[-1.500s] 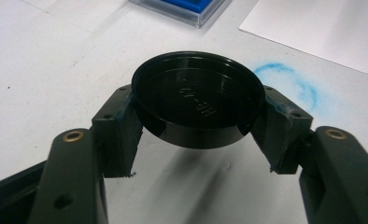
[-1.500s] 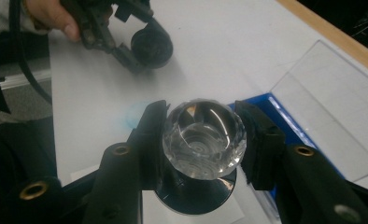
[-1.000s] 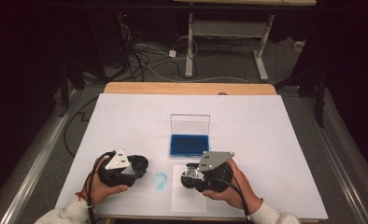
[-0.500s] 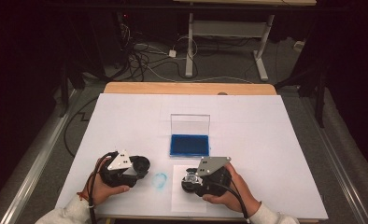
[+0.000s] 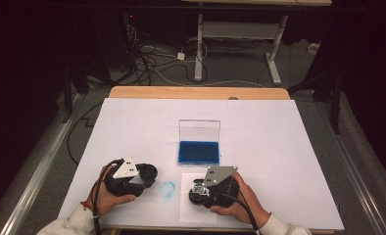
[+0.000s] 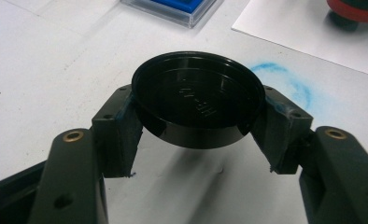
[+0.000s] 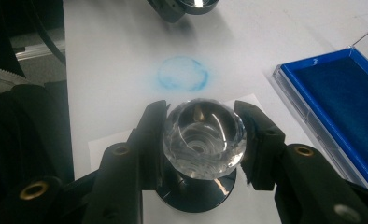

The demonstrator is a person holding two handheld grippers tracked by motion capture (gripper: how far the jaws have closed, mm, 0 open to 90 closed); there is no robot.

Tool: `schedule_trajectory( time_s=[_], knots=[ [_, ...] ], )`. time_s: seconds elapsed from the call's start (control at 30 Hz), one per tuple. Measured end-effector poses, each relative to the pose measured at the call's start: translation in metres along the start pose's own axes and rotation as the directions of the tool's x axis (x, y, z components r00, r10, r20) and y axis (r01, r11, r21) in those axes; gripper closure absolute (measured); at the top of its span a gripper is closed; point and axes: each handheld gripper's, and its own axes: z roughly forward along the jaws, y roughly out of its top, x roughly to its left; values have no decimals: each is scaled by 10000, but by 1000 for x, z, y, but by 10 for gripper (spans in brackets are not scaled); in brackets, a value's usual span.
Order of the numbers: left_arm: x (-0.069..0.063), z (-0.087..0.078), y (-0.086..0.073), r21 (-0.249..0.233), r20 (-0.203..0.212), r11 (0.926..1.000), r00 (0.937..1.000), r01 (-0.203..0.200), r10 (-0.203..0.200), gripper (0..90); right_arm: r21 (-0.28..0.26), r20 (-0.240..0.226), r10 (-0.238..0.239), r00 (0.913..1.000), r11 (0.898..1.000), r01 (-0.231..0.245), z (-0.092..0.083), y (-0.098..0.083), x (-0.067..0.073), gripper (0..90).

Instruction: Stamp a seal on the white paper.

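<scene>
Gripping stamp (image 7: 203, 140), right hand-held gripper (image 5: 201, 188) shifted nearer

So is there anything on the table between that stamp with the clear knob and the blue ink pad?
Nothing visible. The right gripper holds the stamp over the paper sheet, and only bare table lies between it and the open ink pad.

The blue ink pad (image 7: 341, 105) runs off the right gripper view's edge (lid (image 6: 198, 95) lettering unreadable)
</scene>
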Motion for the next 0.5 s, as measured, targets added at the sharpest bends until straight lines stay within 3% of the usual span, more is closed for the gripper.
schedule_trajectory(
  time_s=[0.23,0.3,0.5],
  knots=[
    [0,0,0,5,5,10000,10000,-8,7,369,167,15,-73,10000,9998,73,4,-2,1,569],
    [0,0,0,7,14,10000,10000,-11,11,369,464,108,-190,9998,9987,185,8,-4,2,569],
    [-1,1,0,81,52,10000,10000,-27,27,369,268,205,-327,9993,9991,322,9,-8,4,569]
  ],
)
